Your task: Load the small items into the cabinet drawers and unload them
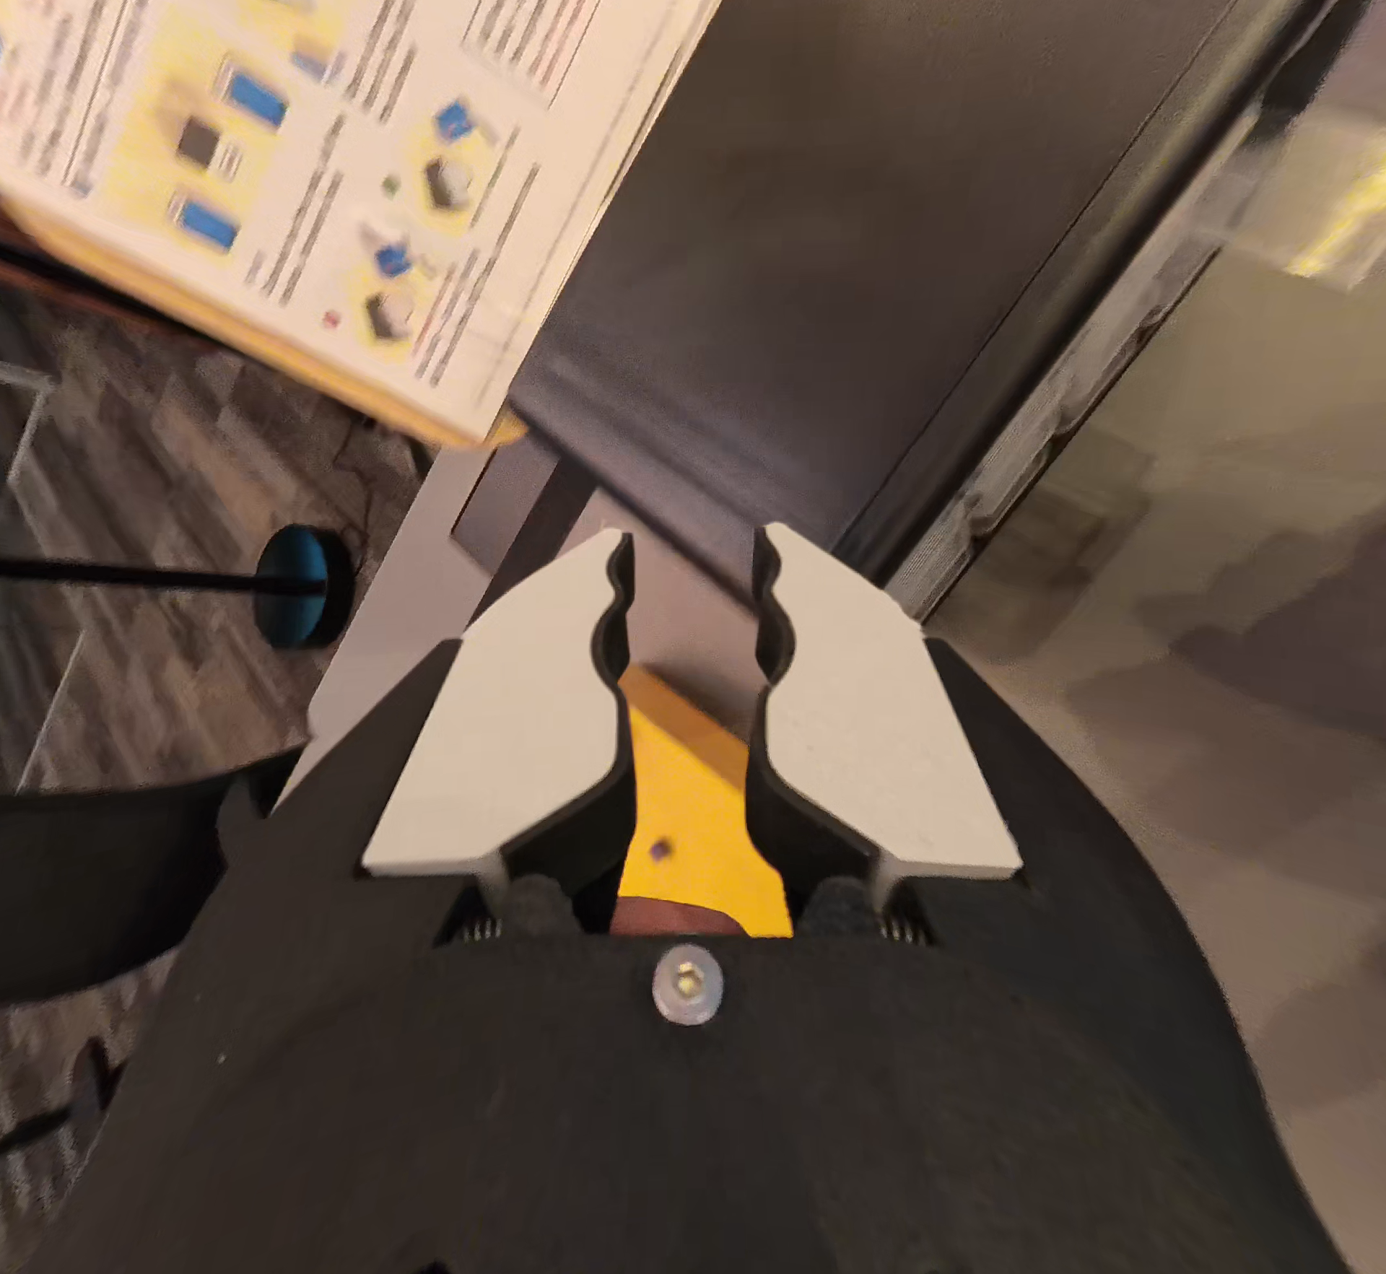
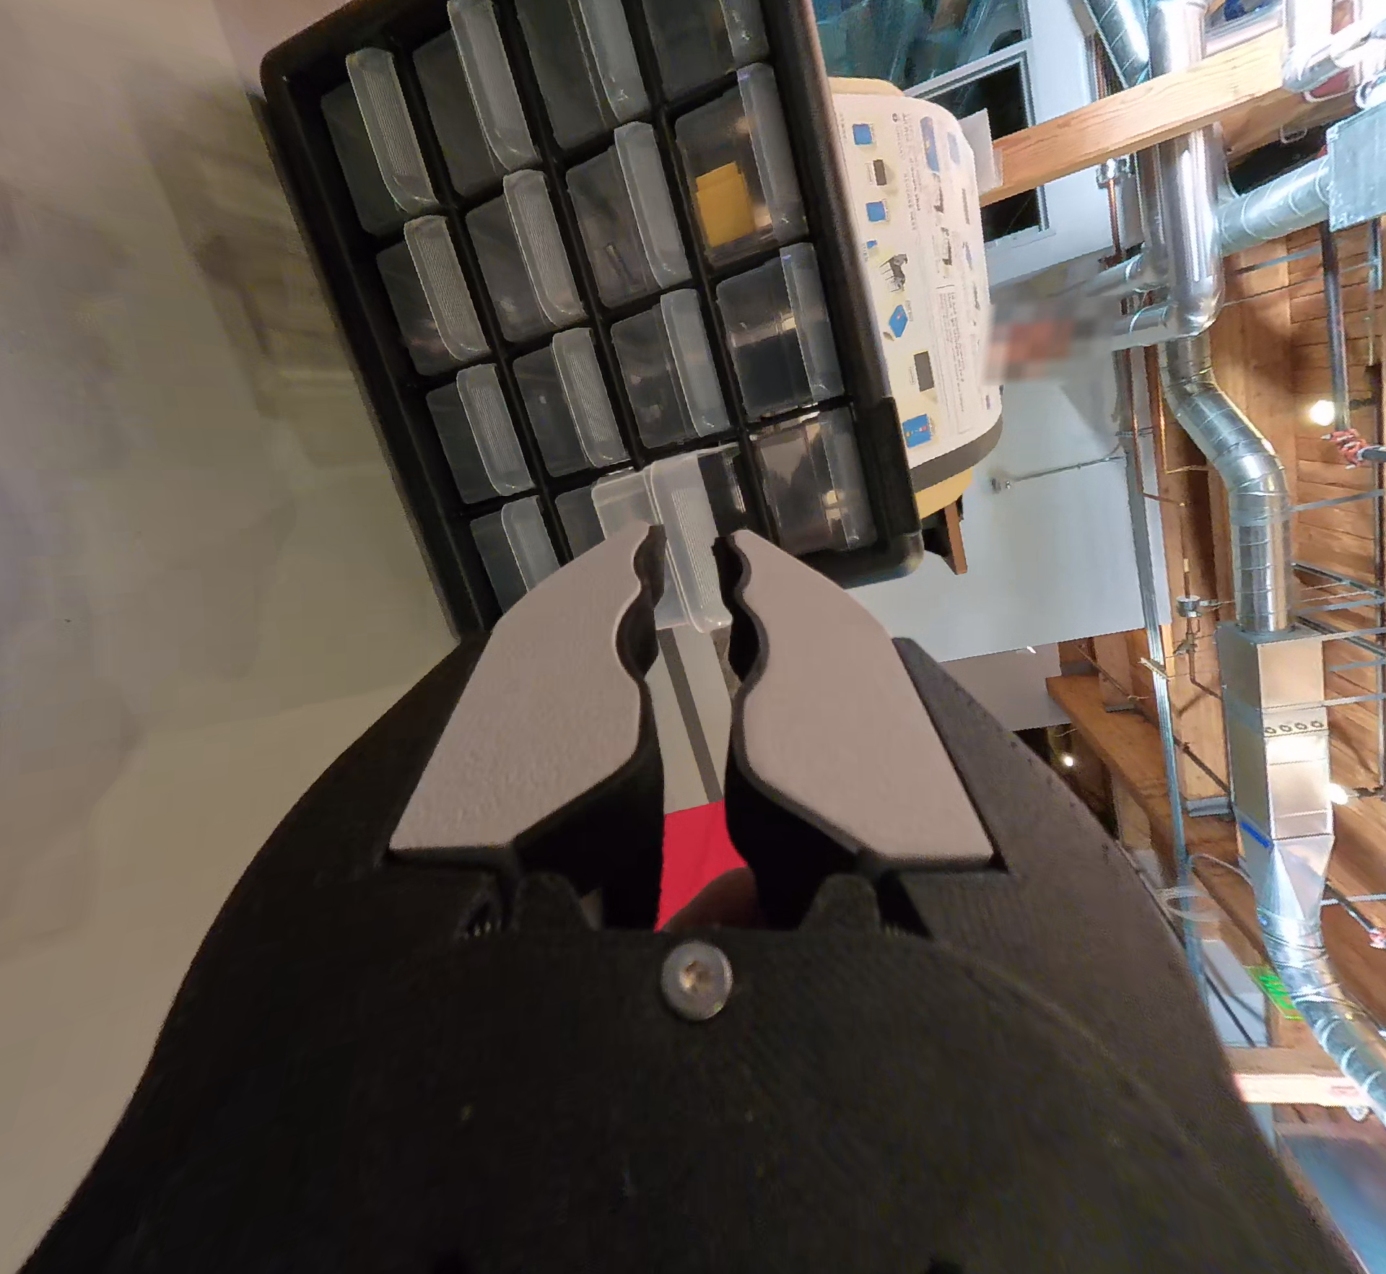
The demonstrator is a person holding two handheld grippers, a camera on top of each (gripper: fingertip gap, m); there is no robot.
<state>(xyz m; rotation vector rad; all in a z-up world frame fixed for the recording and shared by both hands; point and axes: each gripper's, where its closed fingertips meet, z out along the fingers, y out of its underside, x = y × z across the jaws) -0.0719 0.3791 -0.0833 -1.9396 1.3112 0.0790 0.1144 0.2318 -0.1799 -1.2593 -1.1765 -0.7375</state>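
Observation:
The black cabinet [image 2: 279, 84] holds rows of clear plastic drawers and shows rotated in the right wrist view. My right gripper [image 2: 688, 539] is shut on the clear handle [image 2: 686, 574] of a drawer in the row nearest me, which stands out a little from the cabinet. Another drawer [image 2: 731, 177] near the cabinet's edge holds a yellow item [image 2: 721, 203]. In the left wrist view, my left gripper [image 1: 691, 544] is open and empty beside the cabinet's dark side panel [image 1: 862, 225]. A yellow object [image 1: 690, 788] lies below its fingers, untouched.
A printed sheet with pictures [image 1: 337, 113] leans behind the cabinet and also shows in the right wrist view [image 2: 930, 278]. A black round disc on a thin rod [image 1: 300, 597] lies to the left on patterned floor. Metal ducts [image 2: 1200, 413] and wooden beams fill the background.

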